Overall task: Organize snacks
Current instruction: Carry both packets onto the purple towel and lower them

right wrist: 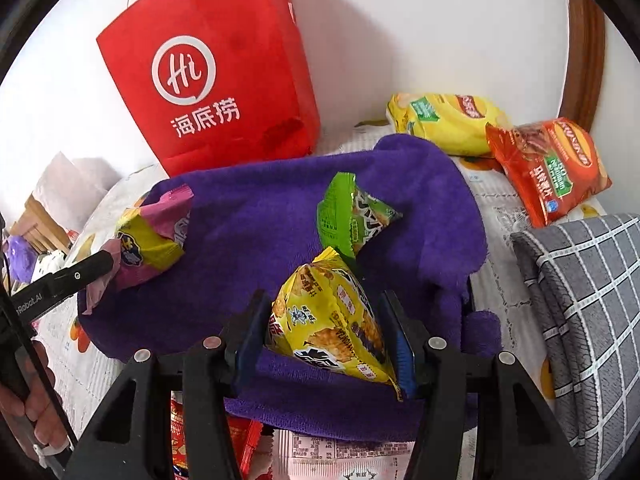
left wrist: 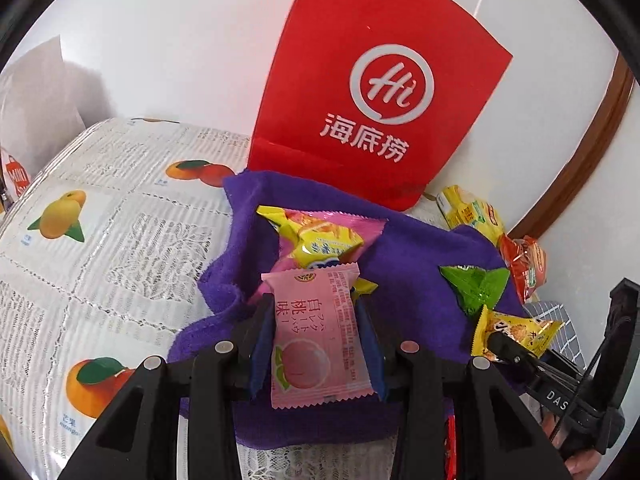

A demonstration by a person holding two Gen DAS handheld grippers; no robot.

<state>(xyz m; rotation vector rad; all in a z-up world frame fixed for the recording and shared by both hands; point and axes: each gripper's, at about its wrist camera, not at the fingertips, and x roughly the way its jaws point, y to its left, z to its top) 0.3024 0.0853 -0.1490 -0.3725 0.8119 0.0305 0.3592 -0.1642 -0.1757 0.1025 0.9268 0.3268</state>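
My left gripper (left wrist: 316,312) is shut on a pink peach-flavour snack packet (left wrist: 316,336), held over a purple towel (left wrist: 416,248). Beyond it on the towel lie a yellow packet (left wrist: 320,240) on a pink one. My right gripper (right wrist: 324,312) is shut on a yellow cracker packet (right wrist: 328,320) above the same towel (right wrist: 260,216). A green packet (right wrist: 352,216) lies just beyond it; it also shows in the left wrist view (left wrist: 476,284). The left gripper's finger (right wrist: 80,274) shows in the right wrist view beside a yellow and pink packet (right wrist: 148,240).
A red paper bag (left wrist: 368,80) stands against the wall behind the towel. A yellow chip bag (right wrist: 444,120) and an orange-red chip bag (right wrist: 548,168) lie at the right. A grey checked cushion (right wrist: 588,308) sits at the right edge. A fruit-print tablecloth (left wrist: 100,240) covers the table.
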